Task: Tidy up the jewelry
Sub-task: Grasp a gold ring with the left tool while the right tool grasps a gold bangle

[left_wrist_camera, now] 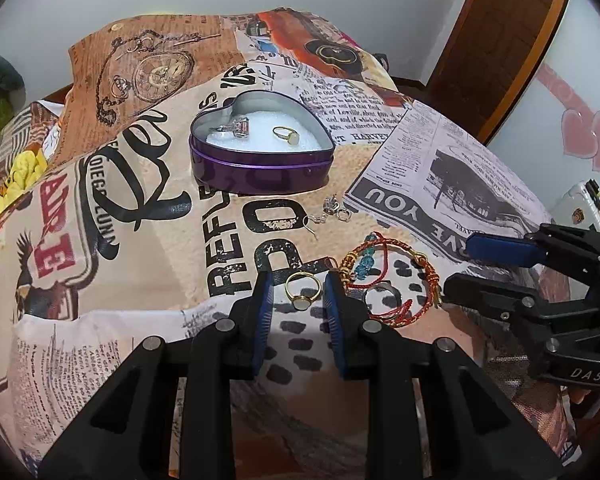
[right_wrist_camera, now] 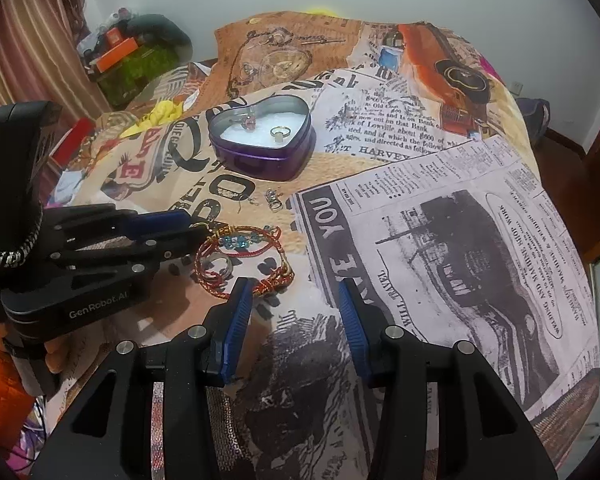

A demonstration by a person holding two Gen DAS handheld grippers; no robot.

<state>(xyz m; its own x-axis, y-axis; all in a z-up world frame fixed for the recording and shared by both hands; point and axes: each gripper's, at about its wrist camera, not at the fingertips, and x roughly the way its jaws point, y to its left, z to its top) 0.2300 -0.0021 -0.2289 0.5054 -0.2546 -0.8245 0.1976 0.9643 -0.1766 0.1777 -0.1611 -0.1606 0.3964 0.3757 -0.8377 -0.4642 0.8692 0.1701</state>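
Note:
A purple heart-shaped tin (left_wrist_camera: 260,174) (right_wrist_camera: 260,160) with white lining holds a silver ring with a pink stone (left_wrist_camera: 236,127) (right_wrist_camera: 247,121) and a gold ring (left_wrist_camera: 286,135) (right_wrist_camera: 280,133). My left gripper (left_wrist_camera: 298,292) (right_wrist_camera: 196,226) is open, its fingers either side of a gold ring with a pale stone (left_wrist_camera: 303,291) lying on the cloth. A red and gold cord bracelet with blue beads (left_wrist_camera: 388,276) (right_wrist_camera: 244,256) lies just right of it, around a silver ring (left_wrist_camera: 380,298) (right_wrist_camera: 219,266). Earrings (left_wrist_camera: 332,212) (right_wrist_camera: 264,199) lie before the tin. My right gripper (right_wrist_camera: 294,300) (left_wrist_camera: 456,268) is open and empty.
A newspaper-print cloth (left_wrist_camera: 140,280) (right_wrist_camera: 440,240) covers the bed-like surface. Yellow cloth (left_wrist_camera: 18,172) (right_wrist_camera: 162,114) and clutter lie at the left edge. A box with green and orange items (right_wrist_camera: 128,64) stands far left by a curtain. A wooden door (left_wrist_camera: 500,40) is at the right.

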